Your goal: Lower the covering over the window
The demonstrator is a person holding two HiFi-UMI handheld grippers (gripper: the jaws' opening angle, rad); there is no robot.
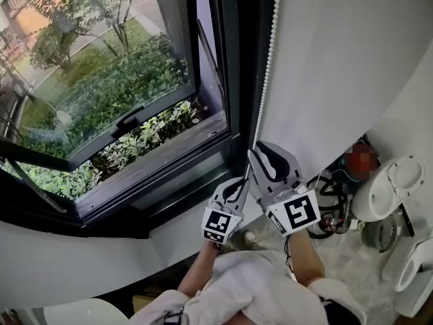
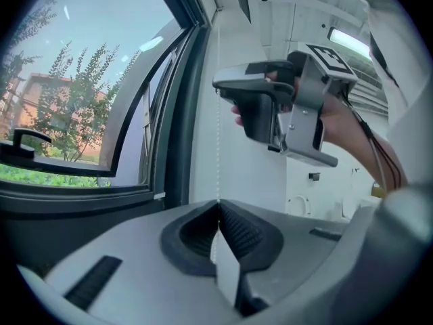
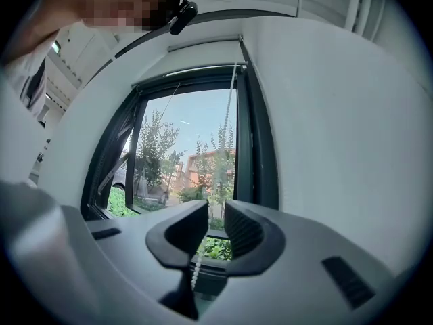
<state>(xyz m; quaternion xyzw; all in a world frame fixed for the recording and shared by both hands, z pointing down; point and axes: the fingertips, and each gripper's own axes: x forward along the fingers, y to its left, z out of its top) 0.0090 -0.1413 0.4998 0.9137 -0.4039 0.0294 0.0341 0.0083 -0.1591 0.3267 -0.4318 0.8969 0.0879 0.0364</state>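
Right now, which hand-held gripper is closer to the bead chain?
Left. The left hand-held gripper is shut on the bead chain; the right hand-held gripper, higher up, straddles it with its jaws apart, not pressing.

Bead chain point(image 1: 268, 53), top end past head view's upper edge.

Dark-framed window point(image 1: 203, 151), far left, sash tilted open. Green shrubs point(image 1: 115, 90) outside, in daylight. White wall point(image 1: 338, 59), right. Pale mottled floor point(image 1: 352, 266), near right, bearing white appliances point(image 1: 389, 188).

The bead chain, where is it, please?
In the head view the bead chain hangs between window frame and white wall, ending in the left claw.
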